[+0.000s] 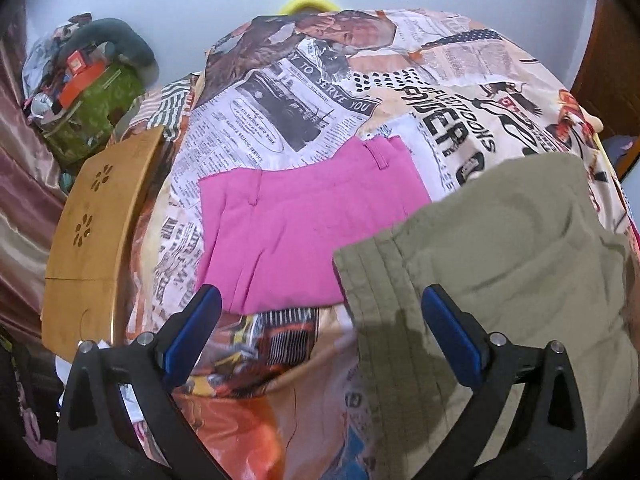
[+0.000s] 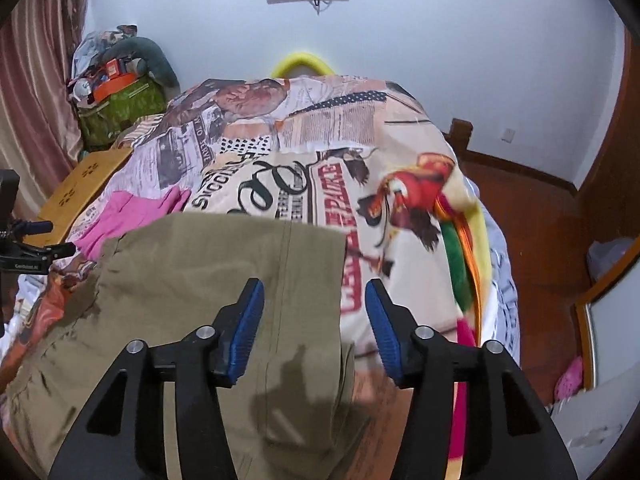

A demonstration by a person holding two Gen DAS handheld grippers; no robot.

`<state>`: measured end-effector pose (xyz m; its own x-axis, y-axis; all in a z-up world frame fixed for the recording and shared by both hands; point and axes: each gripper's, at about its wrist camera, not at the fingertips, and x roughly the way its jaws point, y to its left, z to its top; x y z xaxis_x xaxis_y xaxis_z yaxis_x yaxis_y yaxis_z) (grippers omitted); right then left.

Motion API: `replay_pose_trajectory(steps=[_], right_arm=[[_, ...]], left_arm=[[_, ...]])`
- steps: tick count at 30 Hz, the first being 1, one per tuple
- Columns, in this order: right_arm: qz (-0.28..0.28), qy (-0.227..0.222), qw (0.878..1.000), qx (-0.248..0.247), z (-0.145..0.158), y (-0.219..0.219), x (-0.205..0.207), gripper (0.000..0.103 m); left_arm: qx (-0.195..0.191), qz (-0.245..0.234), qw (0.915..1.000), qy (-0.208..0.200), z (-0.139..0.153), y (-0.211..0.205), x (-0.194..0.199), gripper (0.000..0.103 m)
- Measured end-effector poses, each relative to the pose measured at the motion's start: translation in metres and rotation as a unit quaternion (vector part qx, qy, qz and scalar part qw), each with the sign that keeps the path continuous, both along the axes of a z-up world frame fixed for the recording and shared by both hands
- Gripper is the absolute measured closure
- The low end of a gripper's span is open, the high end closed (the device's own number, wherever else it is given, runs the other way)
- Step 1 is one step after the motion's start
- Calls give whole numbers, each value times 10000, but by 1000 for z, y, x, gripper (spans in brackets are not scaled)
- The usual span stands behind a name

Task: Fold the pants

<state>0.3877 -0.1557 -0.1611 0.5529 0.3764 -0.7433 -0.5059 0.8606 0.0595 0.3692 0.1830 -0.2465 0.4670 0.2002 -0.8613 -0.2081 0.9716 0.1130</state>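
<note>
The tan pants are laid on the bed, on top of a blanket with newspaper pictures. In the left view they are seen at about 4 o'clock. A pink cloth is seen in the middle, with the tan pants lying over its edge at 3 o'clock.

The left gripper is held above the bed with its jaws spread apart, and nothing is gripped. The right gripper is held over the edge of the pants at about 6 o'clock. Its jaws are also spread, and no cloth is pinched between them.

Some things could go wrong from here. Both cloths could be grabbed at once where they overlap, so the pink cloth could be dragged along. Only the top layer of the pants could be pinched, and the fold could then come out crooked. The blanket could be caught too, because it is soft and bumpy. Wrinkles are seen in the pants, so a messy fold could be made if they are not smoothed.
</note>
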Motion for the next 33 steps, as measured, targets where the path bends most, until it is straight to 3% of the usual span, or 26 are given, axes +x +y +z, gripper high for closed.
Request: replay_pose_trajectory(steps=[12, 18, 20, 24, 26, 29, 33], right_arm=[[-198, 472, 9987, -4, -50, 24, 74, 53], [-47, 699, 9975, 4, -78, 43, 88, 56], [-54, 625, 9980, 80, -82, 45, 84, 60], [-213, 466, 9986, 137, -80, 44, 82, 89], [-211, 375, 9990, 137, -76, 44, 81, 91], [-202, 75, 9998, 42, -62, 47, 76, 92], [-210, -270, 9988, 342, -22, 42, 73, 92]], left_arm=[[-443, 132, 9979, 454, -53, 16, 53, 1], [-1018, 88, 9934, 514, -73, 20, 59, 2], [-1132, 12, 9921, 546, -77, 16, 59, 12], [-1417, -23, 9886, 501, -77, 15, 60, 30], [-1715, -8, 9839, 504, -76, 16, 60, 45], [-1635, 71, 9851, 519, -73, 13, 61, 48], [-1360, 158, 9894, 479, -62, 9, 59, 54]])
